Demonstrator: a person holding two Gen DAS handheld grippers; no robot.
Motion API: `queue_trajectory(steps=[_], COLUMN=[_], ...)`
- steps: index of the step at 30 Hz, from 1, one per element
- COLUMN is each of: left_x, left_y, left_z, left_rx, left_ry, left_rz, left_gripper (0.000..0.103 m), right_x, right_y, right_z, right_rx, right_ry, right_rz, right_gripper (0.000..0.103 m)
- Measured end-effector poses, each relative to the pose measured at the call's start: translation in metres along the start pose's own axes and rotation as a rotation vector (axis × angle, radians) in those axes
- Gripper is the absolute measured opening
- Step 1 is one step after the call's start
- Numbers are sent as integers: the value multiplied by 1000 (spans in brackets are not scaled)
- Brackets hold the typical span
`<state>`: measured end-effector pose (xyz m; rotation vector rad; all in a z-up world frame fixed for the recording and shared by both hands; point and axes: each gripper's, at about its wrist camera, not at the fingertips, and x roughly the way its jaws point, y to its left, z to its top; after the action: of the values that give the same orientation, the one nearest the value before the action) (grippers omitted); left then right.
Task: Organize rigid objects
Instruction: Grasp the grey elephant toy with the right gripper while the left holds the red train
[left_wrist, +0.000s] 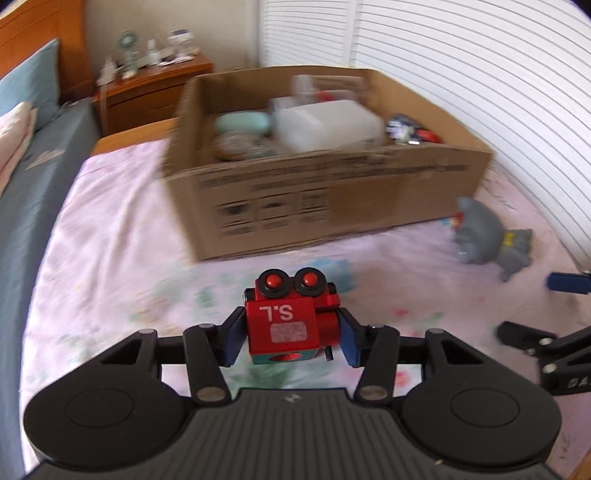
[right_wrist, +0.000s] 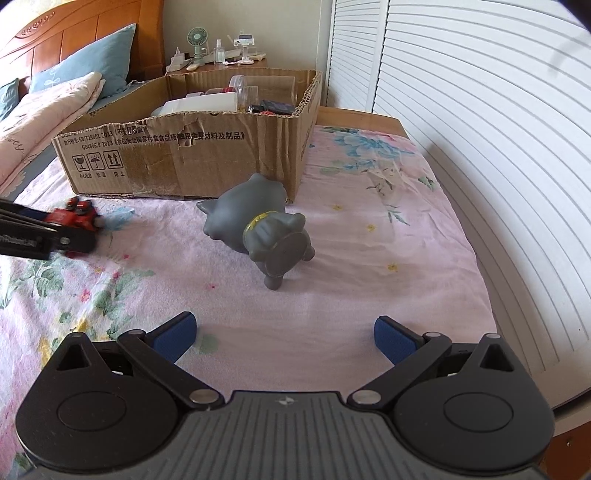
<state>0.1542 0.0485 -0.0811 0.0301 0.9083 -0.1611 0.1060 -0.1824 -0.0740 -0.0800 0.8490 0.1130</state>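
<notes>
The left gripper (left_wrist: 291, 338) has its fingers clamped on the small red wooden toy train (left_wrist: 291, 317), low over the flowery pink bed sheet (left_wrist: 110, 229). It looks hard and light, so its flat sides grip well. The brown cardboard box (left_wrist: 332, 192) sits at 12 o'clock. The right gripper (right_wrist: 284, 338) has its fingers wide apart, with the grey plastic cat figure (right_wrist: 255, 225) lying at 12 o'clock.

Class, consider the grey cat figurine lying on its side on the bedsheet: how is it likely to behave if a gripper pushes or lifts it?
The grey cat figurine looks moulded and rigid, so it probably keeps its shape. Its rounded head may let it rock when pushed. The smooth curved surface could slip between flat pads, so the open right gripper should probably close across the narrower body.
</notes>
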Motion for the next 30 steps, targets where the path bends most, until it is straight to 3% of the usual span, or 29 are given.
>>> queue_trajectory(steps=[4,11,19,30], left_x=[-5,-6,-6,-5], left_y=[21,27,32,36], left_z=[-6,-9,-9,-8], left_rx=[-30,-26,-40,-55], left_ry=[-2,-16,-25,-28], left_rz=[22,1,-37,-55], left_gripper=[51,51,51,51], right_x=[1,-6,18,42], right_y=[4,27,32,26], right_z=[7,25,52,70], right_rx=[23,8,139,202], right_ry=[46,22,41,52], right_rz=[-18,83,47,-51], right_gripper=[103,103,103,103])
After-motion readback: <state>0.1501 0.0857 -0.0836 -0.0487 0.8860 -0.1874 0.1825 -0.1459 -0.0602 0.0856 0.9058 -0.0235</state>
